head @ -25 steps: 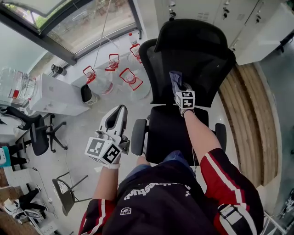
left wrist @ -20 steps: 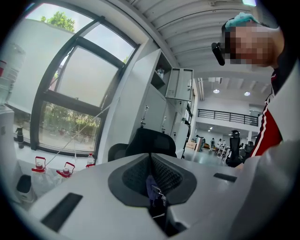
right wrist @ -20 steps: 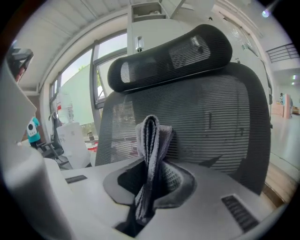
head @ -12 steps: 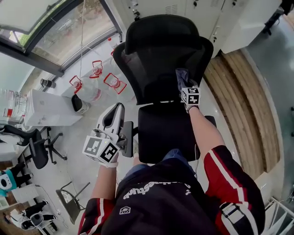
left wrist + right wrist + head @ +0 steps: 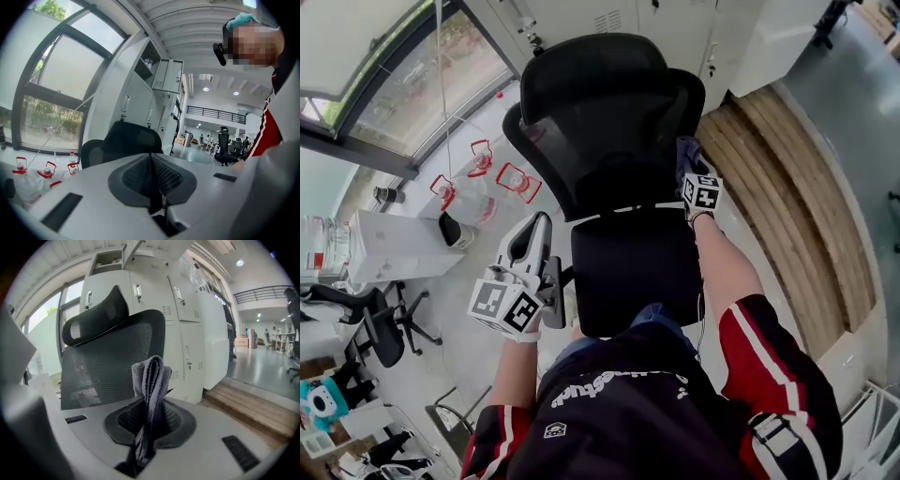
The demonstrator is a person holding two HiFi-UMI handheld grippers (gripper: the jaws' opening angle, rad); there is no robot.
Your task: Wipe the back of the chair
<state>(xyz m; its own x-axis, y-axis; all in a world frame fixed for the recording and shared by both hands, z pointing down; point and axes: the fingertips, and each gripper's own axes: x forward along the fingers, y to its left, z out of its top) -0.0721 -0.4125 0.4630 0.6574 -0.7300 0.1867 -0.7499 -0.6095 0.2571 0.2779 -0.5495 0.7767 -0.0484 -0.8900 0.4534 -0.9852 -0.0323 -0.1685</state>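
A black office chair stands in front of me, its mesh back (image 5: 600,141) under a curved headrest (image 5: 591,70). My right gripper (image 5: 688,169) is shut on a folded grey cloth (image 5: 684,150) at the right edge of the chair back, just above the seat (image 5: 628,272). In the right gripper view the cloth (image 5: 150,380) sticks up between the jaws, with the mesh back (image 5: 108,362) to the left behind it. My left gripper (image 5: 540,225) hangs beside the chair's left armrest, shut and holding nothing; its view shows the pads closed together (image 5: 151,161).
Water jugs with red handles (image 5: 478,183) stand on the floor left of the chair. White cabinets (image 5: 619,19) rise behind it. A wooden step (image 5: 787,187) runs along the right. A white unit (image 5: 394,246) and another chair (image 5: 384,328) are at the left.
My right gripper has slid the cloth rightward across the chair back, from its middle to its right edge. The left gripper has stayed shut beside the armrest.
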